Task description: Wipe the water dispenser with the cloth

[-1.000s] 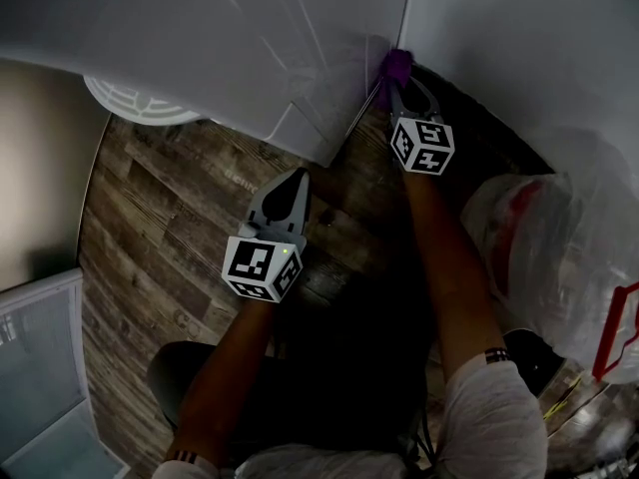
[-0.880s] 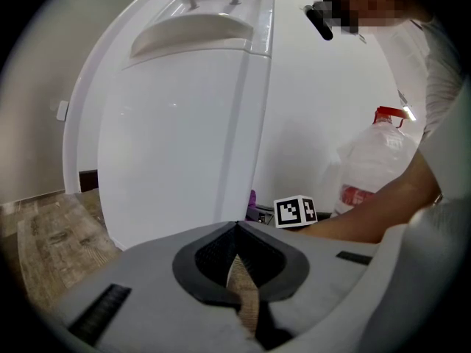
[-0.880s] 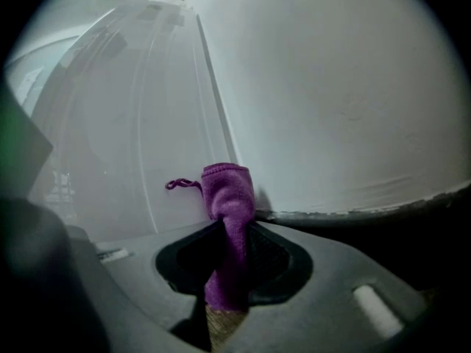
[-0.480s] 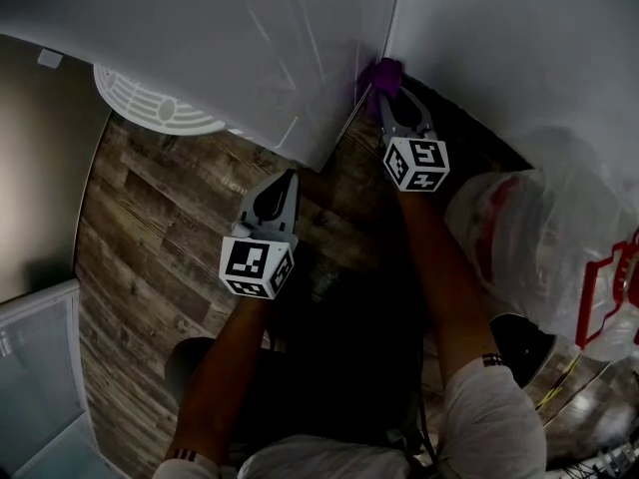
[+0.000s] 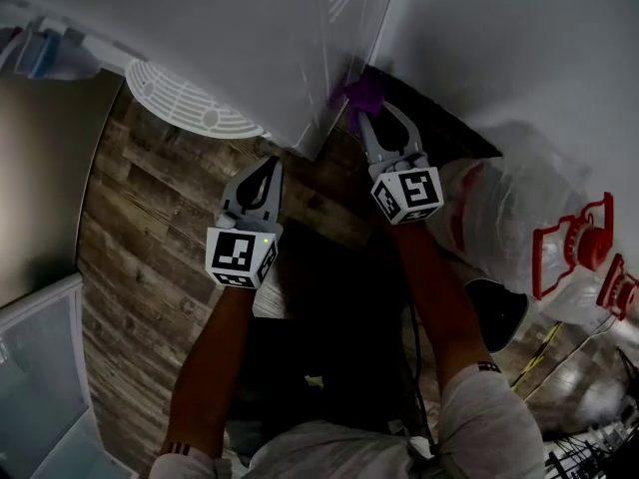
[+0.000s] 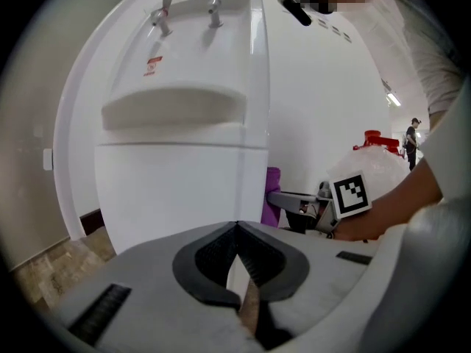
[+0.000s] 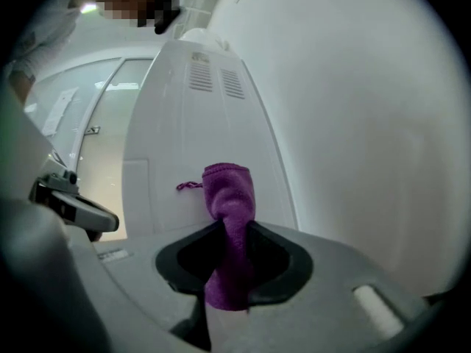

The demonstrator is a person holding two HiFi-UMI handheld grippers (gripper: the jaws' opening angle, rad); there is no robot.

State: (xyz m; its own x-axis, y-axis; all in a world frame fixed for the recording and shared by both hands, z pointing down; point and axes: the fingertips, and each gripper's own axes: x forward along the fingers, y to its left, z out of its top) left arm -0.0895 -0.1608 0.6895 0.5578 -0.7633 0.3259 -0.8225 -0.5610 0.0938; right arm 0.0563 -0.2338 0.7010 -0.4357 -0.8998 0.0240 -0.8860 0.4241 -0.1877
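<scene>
Right hand-held gripper [image 5: 377, 118]: your jaws are clamped on the purple cloth [image 7: 229, 197], which stands up between them as a folded wad.
Cloth position: its free tip meets the water dispenser [image 6: 184, 123] on the side panel, below the vent slots, in the narrow gap by the wall [image 5: 519, 48].
Left hand-held gripper [image 5: 265, 173]: your jaws are closed tip to tip on nothing, held off the dispenser's front and above the wood floor [image 5: 140, 228].
How the cloth handles: it is likely light, soft and limp. It will bend away under pressure, so only the short stub past the jaws gives you a firm wiping edge.
Where to hold: grip near the middle of the wad, as now. A bite nearer the end would probably leave a floppy tail.
How the dispenser handles: it is smooth, stiff white plastic, likely slick. It looks tall, so press lightly to avoid rocking it.
</scene>
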